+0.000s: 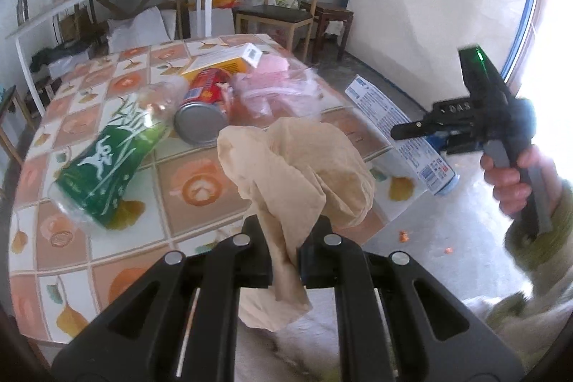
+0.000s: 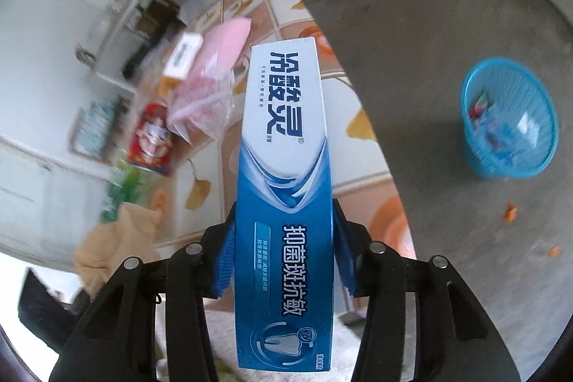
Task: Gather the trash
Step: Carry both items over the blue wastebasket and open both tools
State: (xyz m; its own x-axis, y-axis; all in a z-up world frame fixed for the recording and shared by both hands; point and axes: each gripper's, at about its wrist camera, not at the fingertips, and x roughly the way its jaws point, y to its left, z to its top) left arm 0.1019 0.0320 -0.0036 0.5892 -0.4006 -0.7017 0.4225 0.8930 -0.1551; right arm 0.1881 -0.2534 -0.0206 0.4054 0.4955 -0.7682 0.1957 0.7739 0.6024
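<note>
Left tool [image 1: 284, 251] clamped on tissue [image 1: 293, 167]; right tool [image 2: 283, 246] gripping toothpaste box [image 2: 284, 167] above tabletop [image 2: 361, 160]. Best carried level toward basket [image 2: 508, 120], 2 o'clock, released directly overhead.

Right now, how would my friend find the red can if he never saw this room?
Look at the table with the orange and white tiles. Near its middle lies a red can on its side, between a green-labelled bottle and a crumpled pink plastic bag. It is the only metal thing there, with a shiny silver end.
</note>
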